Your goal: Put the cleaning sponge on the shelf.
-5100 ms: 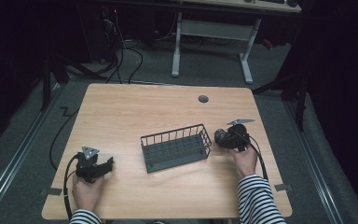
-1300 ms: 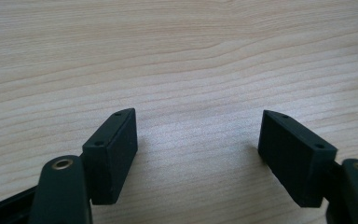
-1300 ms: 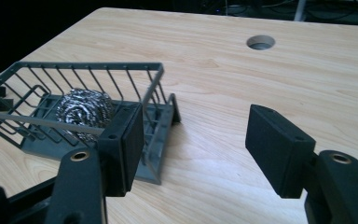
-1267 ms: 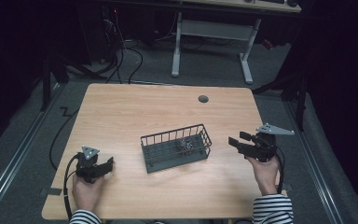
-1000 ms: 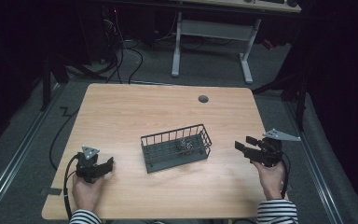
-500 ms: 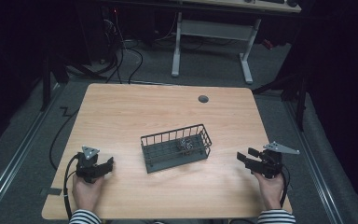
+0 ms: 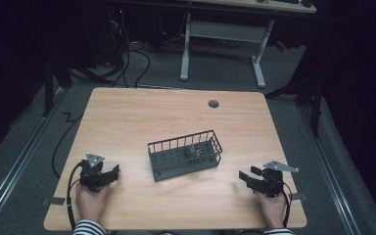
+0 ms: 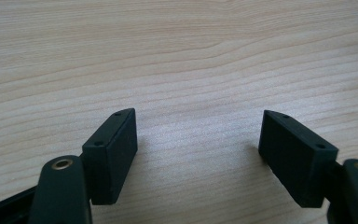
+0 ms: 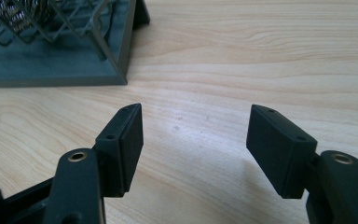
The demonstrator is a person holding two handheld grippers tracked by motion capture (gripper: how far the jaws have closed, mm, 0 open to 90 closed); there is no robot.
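The wire basket (image 7: 185,154) is found ahead and left of the right tongs (image 7: 245,177), nearer them than the left tongs (image 7: 111,172); both are spread wide, empty.

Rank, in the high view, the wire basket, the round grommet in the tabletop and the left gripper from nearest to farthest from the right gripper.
1. wire basket, left of the right gripper, mid-table.
2. round grommet, near the table's far edge.
3. left gripper, across the table at the near left.
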